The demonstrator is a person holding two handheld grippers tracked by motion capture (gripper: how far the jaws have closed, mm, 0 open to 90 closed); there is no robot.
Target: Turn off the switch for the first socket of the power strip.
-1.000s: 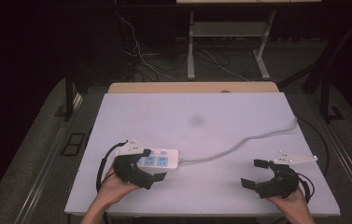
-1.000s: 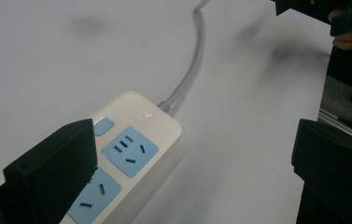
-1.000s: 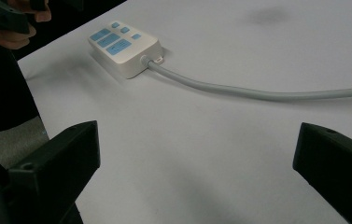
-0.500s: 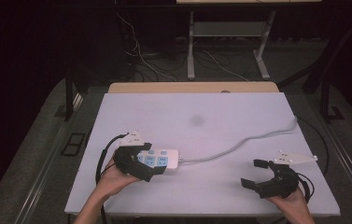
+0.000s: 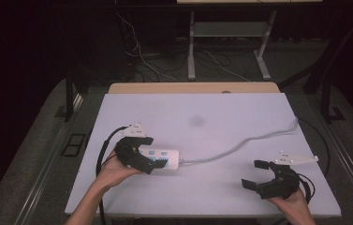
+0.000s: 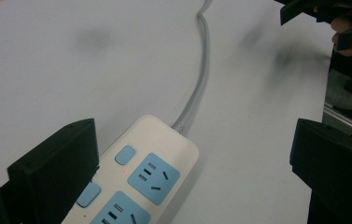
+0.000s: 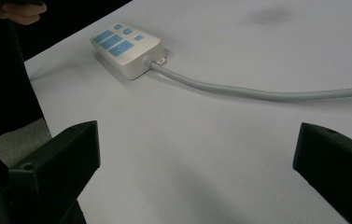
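A white power strip with light blue sockets lies on the white table, left of the middle. Its grey cable snakes off to the right edge. My left gripper stands open, with its jaws astride the strip's left end. In the left gripper view the strip lies between the wide jaws, close against the left one, and the gripper grips nothing. My right gripper is open near the front right, apart from the cable. In the right gripper view its gripper faces the strip and cable across bare table.
A faint dark smudge marks the table's middle. A wooden strip runs along the far edge. Beyond it are desk legs and floor cables. Dark floor surrounds the table, and a black cable loops at my left hand.
My left gripper has shifted forward and slightly right, so its jaws now straddle the strip's left end. The strip and my right gripper have barely moved.
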